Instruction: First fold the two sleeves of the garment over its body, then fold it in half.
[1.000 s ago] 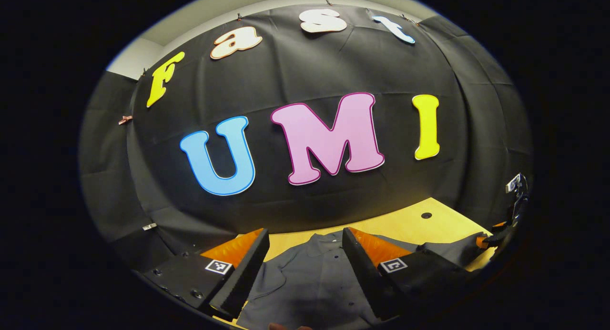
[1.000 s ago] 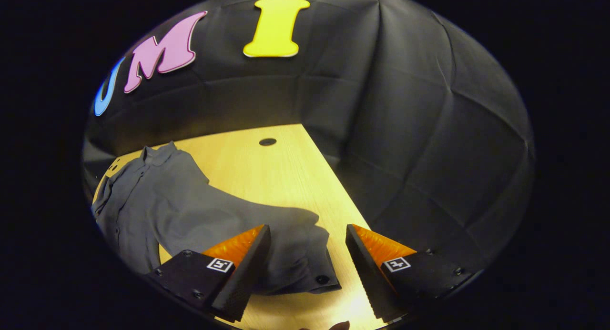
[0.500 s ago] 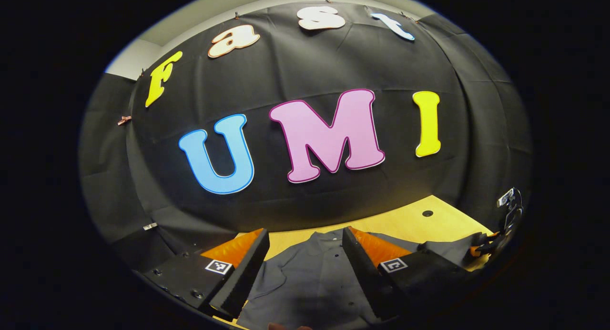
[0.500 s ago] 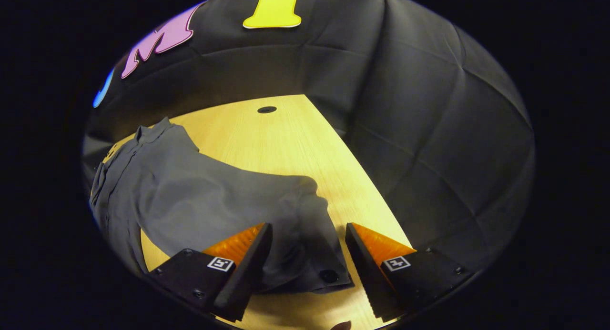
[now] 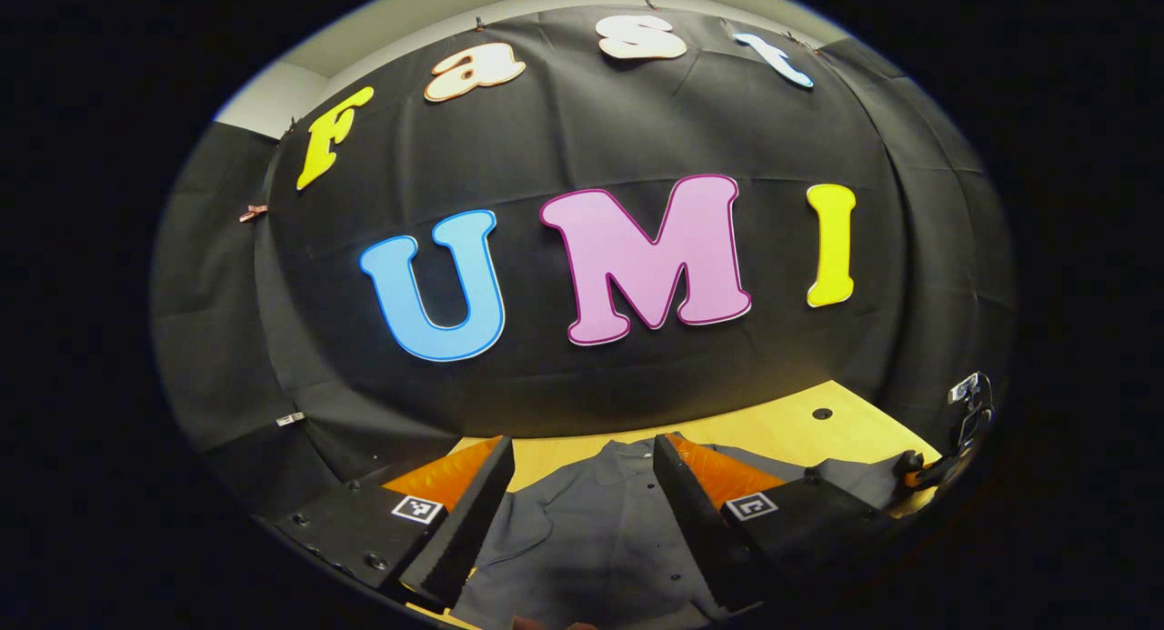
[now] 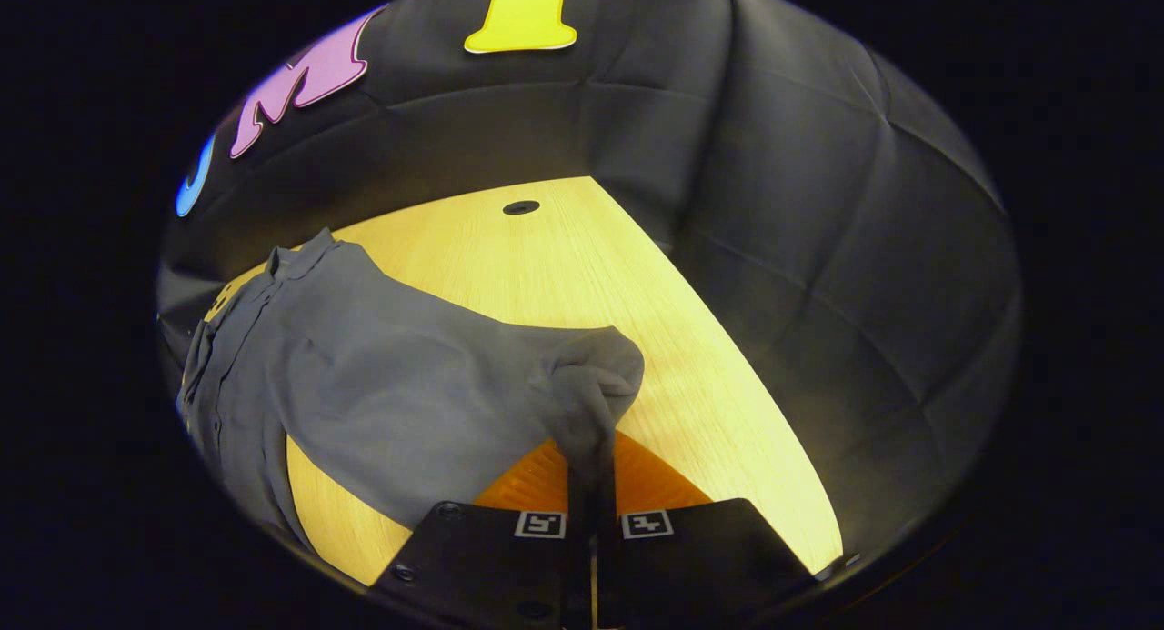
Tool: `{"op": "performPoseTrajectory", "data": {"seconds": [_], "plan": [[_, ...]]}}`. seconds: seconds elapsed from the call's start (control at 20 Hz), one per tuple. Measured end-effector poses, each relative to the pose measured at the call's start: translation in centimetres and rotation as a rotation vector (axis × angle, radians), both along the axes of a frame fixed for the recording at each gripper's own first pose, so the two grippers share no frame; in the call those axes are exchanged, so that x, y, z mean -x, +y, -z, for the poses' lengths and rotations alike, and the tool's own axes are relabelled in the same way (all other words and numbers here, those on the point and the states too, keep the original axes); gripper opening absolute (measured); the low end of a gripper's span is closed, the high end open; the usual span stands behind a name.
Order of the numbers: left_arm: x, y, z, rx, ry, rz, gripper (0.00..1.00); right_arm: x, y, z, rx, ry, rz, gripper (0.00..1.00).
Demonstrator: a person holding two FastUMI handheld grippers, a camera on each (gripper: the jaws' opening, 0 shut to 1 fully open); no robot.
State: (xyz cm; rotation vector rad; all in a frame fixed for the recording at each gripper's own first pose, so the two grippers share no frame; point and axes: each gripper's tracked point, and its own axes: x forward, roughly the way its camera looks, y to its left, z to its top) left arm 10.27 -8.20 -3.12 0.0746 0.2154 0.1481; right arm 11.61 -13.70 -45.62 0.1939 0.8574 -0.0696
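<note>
From my station: left gripper (image 5: pixel 582 521) fingers spread, hovering over the grey shirt (image 6: pixel 300 385). Shirt lies flat on the desk (image 6: pixel 582 266), collar toward the booth wall. Right gripper (image 6: pixel 591 485) fingers pinch the right sleeve (image 6: pixel 582 385) end.

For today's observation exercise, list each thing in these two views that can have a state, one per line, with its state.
Grey button-up shirt: spread on the wooden table, not yet folded in half.
Right sleeve: cuff end pinched and lifted, fabric bunched above the jaws.
Right gripper: jaws shut on the sleeve.
Left gripper: jaws open, holding nothing, the shirt body showing between them.
</note>
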Motion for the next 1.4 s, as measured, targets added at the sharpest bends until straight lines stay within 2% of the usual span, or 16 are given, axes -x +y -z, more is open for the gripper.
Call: {"op": "performPoseTrajectory", "data": {"seconds": [0.15,0.35,0.65,0.85,1.1,1.4], "plan": [[1.1,1.9,-0.1,0.005,-0.011,-0.009,0.97,0.2,0.3,-2.4,-0.018,-0.033,0.032,0.07],[2.2,5.3,-0.1,0.015,-0.039,-0.020,0.97,0.7,1.0,-8.3,-0.014,-0.128,0.071,0.07],[3.9,11.0,0.9,0.047,-0.059,-0.028,0.97,-0.8,5.8,-17.8,-0.018,-0.285,0.047,0.07],[5.1,15.9,1.9,0.049,-0.073,-0.047,0.97,-2.9,11.6,-23.5,-0.044,-0.377,0.000,0.07],[6.3,21.9,3.7,0.078,-0.076,-0.089,0.97,-4.4,22.4,-28.9,-0.080,-0.458,-0.133,0.07],[7.3,27.4,6.8,0.108,-0.063,-0.106,0.97,-4.0,34.7,-30.4,-0.091,-0.468,-0.308,0.07]]}}
